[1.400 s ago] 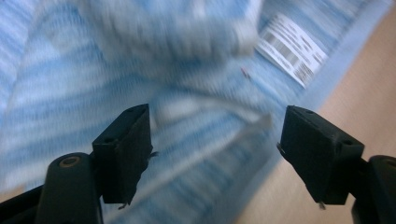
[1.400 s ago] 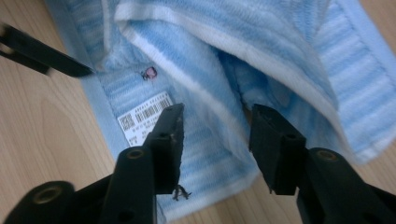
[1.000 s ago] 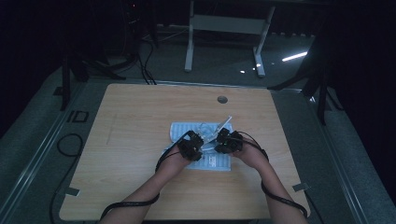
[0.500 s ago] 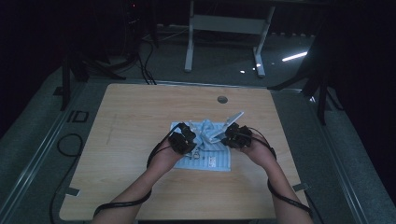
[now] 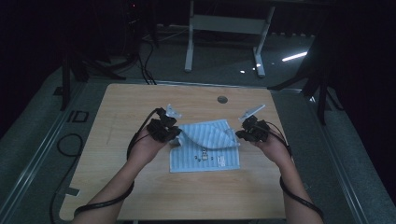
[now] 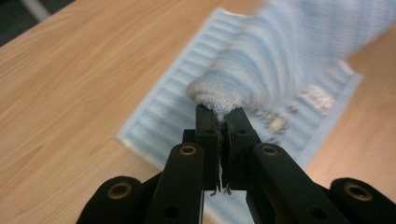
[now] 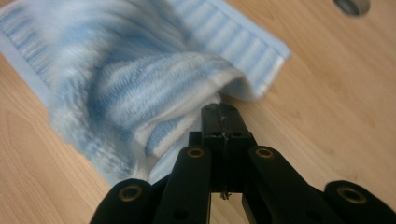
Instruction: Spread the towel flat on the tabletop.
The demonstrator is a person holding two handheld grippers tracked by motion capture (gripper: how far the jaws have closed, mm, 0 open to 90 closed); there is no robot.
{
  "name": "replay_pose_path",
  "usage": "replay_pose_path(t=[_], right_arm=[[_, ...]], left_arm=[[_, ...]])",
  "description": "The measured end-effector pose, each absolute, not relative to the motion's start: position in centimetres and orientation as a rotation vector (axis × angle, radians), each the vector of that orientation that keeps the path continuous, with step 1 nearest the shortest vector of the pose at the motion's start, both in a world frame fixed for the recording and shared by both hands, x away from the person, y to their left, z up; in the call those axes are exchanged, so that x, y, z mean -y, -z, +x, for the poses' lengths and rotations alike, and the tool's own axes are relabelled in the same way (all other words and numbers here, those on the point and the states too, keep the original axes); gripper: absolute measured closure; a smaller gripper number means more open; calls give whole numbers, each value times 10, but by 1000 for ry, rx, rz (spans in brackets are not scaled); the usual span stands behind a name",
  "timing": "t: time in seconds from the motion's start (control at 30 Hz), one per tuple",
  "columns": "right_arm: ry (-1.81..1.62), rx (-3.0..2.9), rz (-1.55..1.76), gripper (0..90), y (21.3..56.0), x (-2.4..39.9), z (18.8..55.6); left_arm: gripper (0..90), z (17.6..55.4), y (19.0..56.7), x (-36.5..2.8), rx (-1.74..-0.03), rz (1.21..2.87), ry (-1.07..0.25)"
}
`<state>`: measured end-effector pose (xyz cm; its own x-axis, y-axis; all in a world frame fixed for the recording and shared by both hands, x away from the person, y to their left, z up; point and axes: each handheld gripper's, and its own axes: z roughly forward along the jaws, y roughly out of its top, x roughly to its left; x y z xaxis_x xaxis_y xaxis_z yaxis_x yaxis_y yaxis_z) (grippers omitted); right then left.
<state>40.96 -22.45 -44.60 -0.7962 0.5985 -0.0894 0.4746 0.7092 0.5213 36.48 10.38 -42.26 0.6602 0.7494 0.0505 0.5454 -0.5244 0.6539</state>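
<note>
Left black two-jaw gripper (image 5: 173, 134): held in the left hand (image 5: 148, 147), raised above the wooden table's middle toward its left edge; jaws pressed together, pinching a fold of cloth, as seen in the left gripper view (image 6: 223, 122). Left forearm enters from the near edge, angled inward.

Right black two-jaw gripper (image 5: 239, 135): held in the right hand (image 5: 272, 145), nearer the right edge; jaws clamped tight on cloth (image 7: 224, 116). Right forearm rises from the near right corner. Cables trail along both forearms.
</note>
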Motion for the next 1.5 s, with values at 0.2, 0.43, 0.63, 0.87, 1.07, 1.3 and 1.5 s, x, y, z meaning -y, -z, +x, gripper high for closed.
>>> replay_pose_path(t=[0.2, 0.43, 0.63, 0.87, 1.07, 1.3, 1.5], right_arm=[[-651, -2686, 948, 900, 467, 234, 419], [-602, -2740, 989, 900, 491, 232, 425], [-618, -2777, 970, 896, 493, 227, 422], [-650, -2813, 863, 682, 492, 208, 411], [-619, -2824, 831, 664, 504, 202, 405], [-593, -2842, 826, 697, 519, 200, 404], [-566, -2841, 813, 681, 525, 200, 400]], left_arm=[[857, 395, 462, -128, -1172, 2294, -362], [763, 410, 494, -133, -1240, 2366, -243], [539, 407, 500, -142, -1298, 2371, -294], [453, 381, 467, -138, -1199, 2250, -399], [443, 356, 482, -109, -1050, 2322, -277], [444, 358, 527, -94, -1037, 2410, -172], [442, 369, 534, -97, -1012, 2426, -163]])
